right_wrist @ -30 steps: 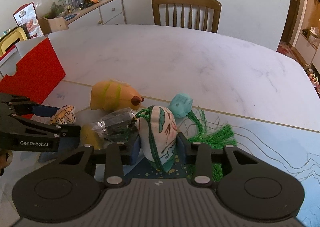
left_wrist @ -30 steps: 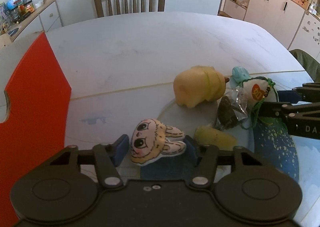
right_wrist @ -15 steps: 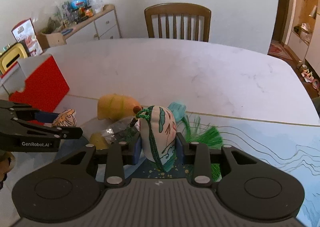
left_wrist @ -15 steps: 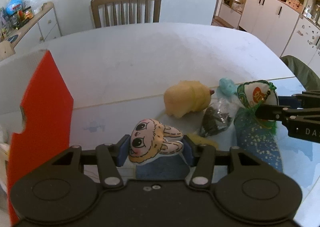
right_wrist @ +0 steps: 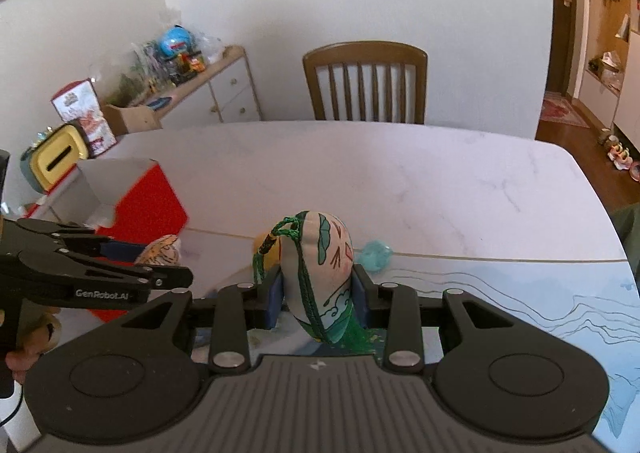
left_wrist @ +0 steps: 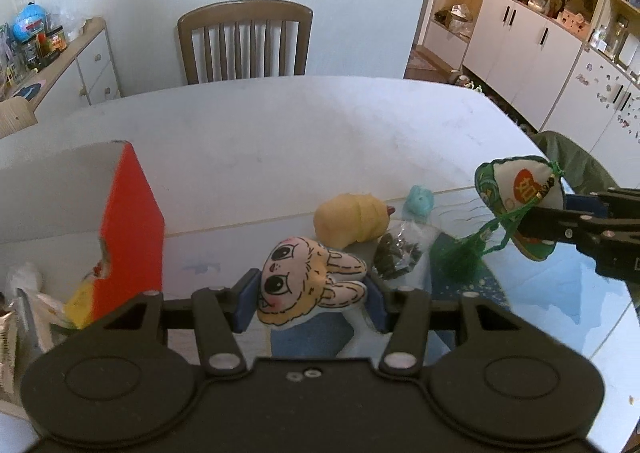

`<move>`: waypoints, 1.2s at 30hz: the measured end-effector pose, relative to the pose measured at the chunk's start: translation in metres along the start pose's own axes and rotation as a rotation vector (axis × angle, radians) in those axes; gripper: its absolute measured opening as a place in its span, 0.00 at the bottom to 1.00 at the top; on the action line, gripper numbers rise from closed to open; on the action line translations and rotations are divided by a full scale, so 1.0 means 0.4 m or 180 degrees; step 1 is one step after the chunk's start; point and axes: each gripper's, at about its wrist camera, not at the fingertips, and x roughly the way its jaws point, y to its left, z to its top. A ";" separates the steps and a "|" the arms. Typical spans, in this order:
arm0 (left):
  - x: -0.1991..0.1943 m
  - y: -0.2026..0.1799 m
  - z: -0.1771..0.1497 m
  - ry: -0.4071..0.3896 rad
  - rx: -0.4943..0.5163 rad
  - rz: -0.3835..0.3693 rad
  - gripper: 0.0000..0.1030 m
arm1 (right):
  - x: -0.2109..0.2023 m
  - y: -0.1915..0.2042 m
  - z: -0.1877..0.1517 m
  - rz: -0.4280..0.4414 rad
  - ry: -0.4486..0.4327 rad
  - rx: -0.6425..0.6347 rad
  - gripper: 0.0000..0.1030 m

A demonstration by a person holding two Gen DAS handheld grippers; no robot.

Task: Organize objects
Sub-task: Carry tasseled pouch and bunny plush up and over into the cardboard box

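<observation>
Step in hand: carry phase, both grippers loaded and raised off the bench.

Left gripper (left_wrist: 312, 299): jaws closed on one flat cream fabric bunny-face doll with large drawn eyes (left_wrist: 304, 285), held clear above the bench.

Right gripper (right_wrist: 318, 299): jaws closed on one padded embroidered fabric sachet with green cord and tassel (right_wrist: 320, 265), held upright, clear of the bench; the tassel hangs below it.

Bench: one white marble-pattern top (left_wrist: 280, 133), with one blue patterned mat (left_wrist: 480, 293) at its near right.

Remaining on the bench, grouped close together beyond the left gripper:
- one yellow rounded plush animal with a dark nose (left_wrist: 352, 217);
- one small pale turquoise soft toy (left_wrist: 418, 201), just right of the plush;
- one clear plastic bag of dark contents (left_wrist: 400, 249), in front of those two.

Container: one red-and-white open cardboard box (left_wrist: 128, 221), at the left side of the bench, already holding some packets; count of contents cannot be told.

Next move, as judged: the box appears to be the destination. The left gripper is nearest and would swing left over the box opening and release; the right gripper would need to wait or follow behind to avoid crossing. The trailing tassel may snag on the box wall.

Other: one brown wooden chair (right_wrist: 364, 81) beyond the bench.
</observation>
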 end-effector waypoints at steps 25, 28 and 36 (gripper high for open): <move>-0.235 0.209 0.005 -0.0241 -0.0075 -0.0046 0.51 | -0.079 0.305 0.104 0.0422 -0.0036 -0.0194 0.33; -0.248 0.248 0.003 -0.0245 -0.0094 -0.0018 0.51 | -0.071 0.347 0.116 0.0446 -0.0047 -0.0234 0.33; -0.281 0.345 0.014 -0.0282 -0.0154 0.0038 0.51 | -0.051 0.457 0.154 0.0527 -0.0108 -0.0325 0.33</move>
